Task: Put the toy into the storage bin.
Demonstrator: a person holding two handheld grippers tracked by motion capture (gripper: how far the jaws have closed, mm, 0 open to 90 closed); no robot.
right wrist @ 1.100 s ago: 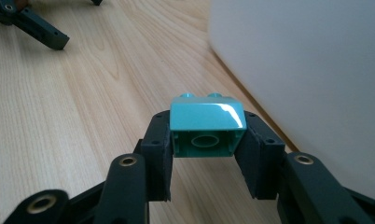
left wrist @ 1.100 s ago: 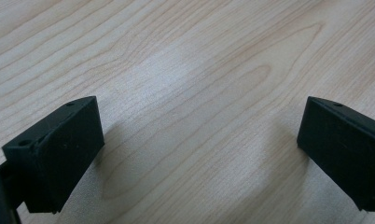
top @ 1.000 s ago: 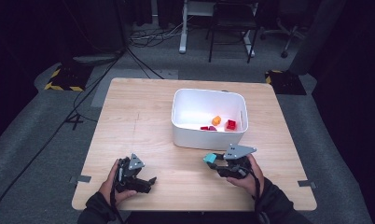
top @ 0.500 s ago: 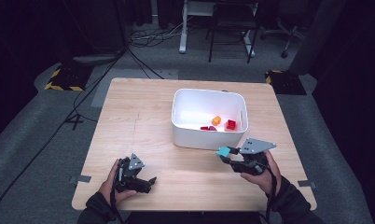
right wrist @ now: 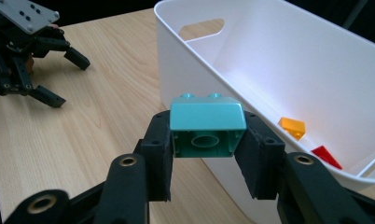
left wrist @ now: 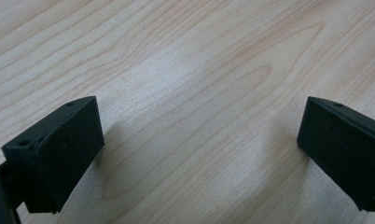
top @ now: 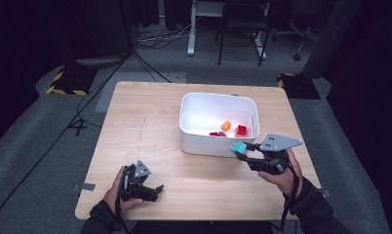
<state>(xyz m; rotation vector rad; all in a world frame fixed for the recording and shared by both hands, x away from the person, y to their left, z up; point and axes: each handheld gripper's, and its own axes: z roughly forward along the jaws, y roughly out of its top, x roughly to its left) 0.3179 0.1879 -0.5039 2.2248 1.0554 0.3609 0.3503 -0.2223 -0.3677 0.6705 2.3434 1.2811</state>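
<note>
- The right gripper (right wrist: 208, 154) is pinching a teal block (right wrist: 207, 124) between its pads, lifted just before the near wall of the white bin (top: 204, 144); no writing is showing on either
- The left gripper (top: 147, 189), jaws spread and empty, is resting near the front edge of the wooden table (top: 145, 126)
- Dark floor is lying around
</note>
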